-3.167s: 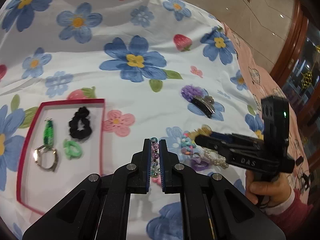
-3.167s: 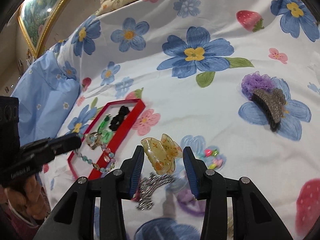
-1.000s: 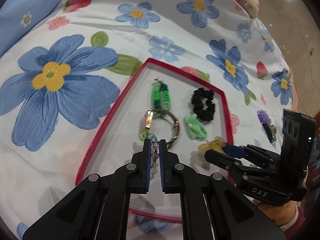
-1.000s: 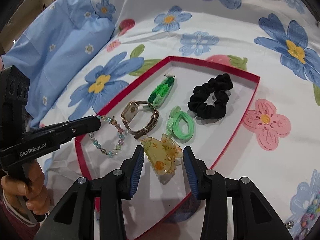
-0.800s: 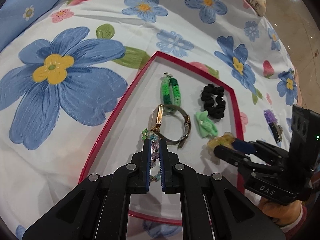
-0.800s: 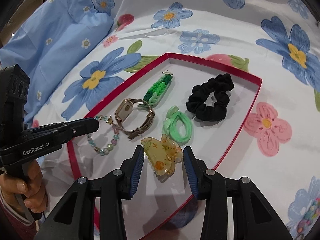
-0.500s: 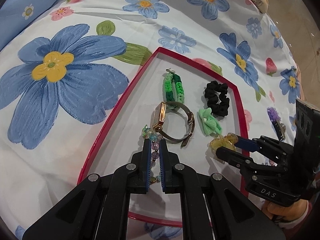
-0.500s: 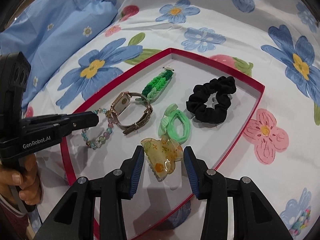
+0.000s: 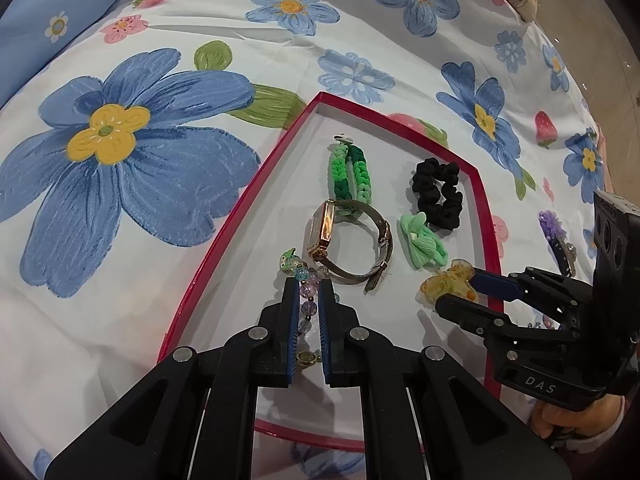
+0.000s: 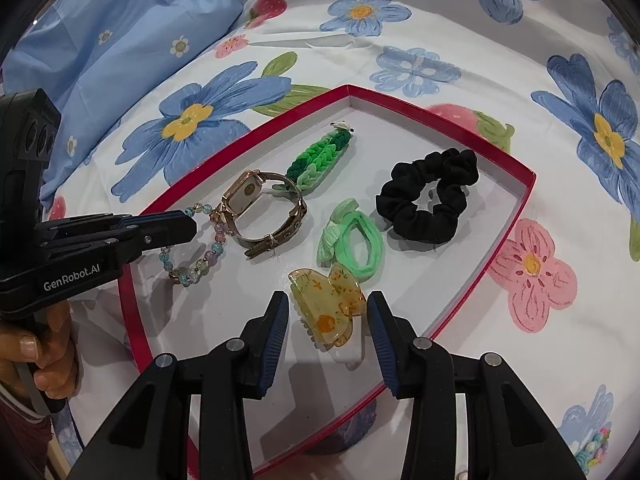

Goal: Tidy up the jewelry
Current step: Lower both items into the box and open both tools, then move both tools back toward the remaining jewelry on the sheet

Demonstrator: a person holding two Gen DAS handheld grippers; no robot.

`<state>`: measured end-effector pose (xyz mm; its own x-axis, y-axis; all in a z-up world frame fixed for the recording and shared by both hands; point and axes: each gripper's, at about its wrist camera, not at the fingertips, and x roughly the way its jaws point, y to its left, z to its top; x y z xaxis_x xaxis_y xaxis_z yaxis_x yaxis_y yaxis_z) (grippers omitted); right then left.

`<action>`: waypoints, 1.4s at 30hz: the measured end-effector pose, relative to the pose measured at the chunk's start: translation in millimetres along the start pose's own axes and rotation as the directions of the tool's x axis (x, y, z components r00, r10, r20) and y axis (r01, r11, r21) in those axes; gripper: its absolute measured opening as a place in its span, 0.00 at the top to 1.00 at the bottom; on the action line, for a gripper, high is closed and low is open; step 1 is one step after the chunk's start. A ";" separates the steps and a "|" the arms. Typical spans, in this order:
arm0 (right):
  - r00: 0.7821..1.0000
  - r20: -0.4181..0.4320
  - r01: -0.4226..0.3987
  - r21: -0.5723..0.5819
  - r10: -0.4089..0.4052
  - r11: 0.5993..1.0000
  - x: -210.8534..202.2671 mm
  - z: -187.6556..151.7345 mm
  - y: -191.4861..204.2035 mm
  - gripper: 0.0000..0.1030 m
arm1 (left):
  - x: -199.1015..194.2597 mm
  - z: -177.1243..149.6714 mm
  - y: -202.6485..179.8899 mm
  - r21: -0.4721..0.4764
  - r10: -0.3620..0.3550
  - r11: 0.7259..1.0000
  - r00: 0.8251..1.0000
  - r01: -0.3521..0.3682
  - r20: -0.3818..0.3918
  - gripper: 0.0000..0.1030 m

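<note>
Covering the bed, a flowered sheet point(image 10: 420, 20) carries a red-rimmed tray point(image 10: 520, 196) with a black scrunchie point(image 10: 428, 196), gold watch point(image 10: 256, 204), braided green band point(image 10: 316, 160) and green hair tie point(image 10: 356, 240). The right tool point(image 10: 327, 316) grasps an amber claw clip point(image 10: 326, 304) low over the tray's near part. The left tool point(image 9: 309, 304) is clenched on a beaded bracelet point(image 10: 200, 256) sagging onto the tray floor beside the watch.

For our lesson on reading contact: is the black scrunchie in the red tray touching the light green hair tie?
Apart. In the right wrist view, white tray floor shows between the black scrunchie and the light green hair tie.
</note>
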<state>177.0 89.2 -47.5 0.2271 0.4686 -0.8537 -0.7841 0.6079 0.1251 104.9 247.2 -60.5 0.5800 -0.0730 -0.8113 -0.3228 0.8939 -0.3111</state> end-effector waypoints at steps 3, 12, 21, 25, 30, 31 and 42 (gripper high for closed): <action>1.000 0.006 -0.014 0.016 0.013 1.000 -1.0 -0.5 -1.3 0.59 | -2.1 0.2 0.8 -0.005 0.001 1.000 1.000 -0.001 -0.002 0.85; 0.996 0.065 -0.069 0.092 0.063 0.993 -28.1 -11.1 -10.4 0.52 | -22.6 -3.2 -2.3 -0.024 0.014 1.000 0.999 -0.013 0.031 0.59; 0.979 0.192 -0.115 0.235 0.070 0.965 -85.9 -53.0 -38.1 0.49 | -43.8 -17.7 -32.0 0.018 -0.002 1.000 0.999 0.001 0.051 0.55; 0.975 0.215 -0.114 0.293 0.051 0.949 -104.4 -76.7 -54.3 0.49 | -53.0 -25.0 -51.0 0.048 -0.027 0.999 0.998 0.024 0.056 0.54; 0.971 0.240 -0.094 0.355 0.007 0.930 -126.9 -108.6 -74.3 0.49 | -63.4 -35.9 -76.9 0.098 -0.051 0.994 0.997 0.045 0.062 0.50; 0.970 0.243 -0.089 0.368 -0.003 0.926 -130.8 -114.4 -77.5 0.49 | -65.0 -38.6 -82.9 0.109 -0.057 0.993 0.997 0.050 0.060 0.50; 0.957 0.275 -0.051 0.480 -0.095 0.876 -171.8 -176.9 -107.0 0.48 | -65.2 -65.3 -132.0 0.188 -0.122 0.975 0.992 0.118 0.012 0.44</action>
<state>119.6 -169.7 -3.6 0.4506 0.5670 -0.6896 -0.4215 0.8160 0.3956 60.8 105.1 1.2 0.6240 -0.1762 -0.7613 -0.1056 0.9463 -0.3055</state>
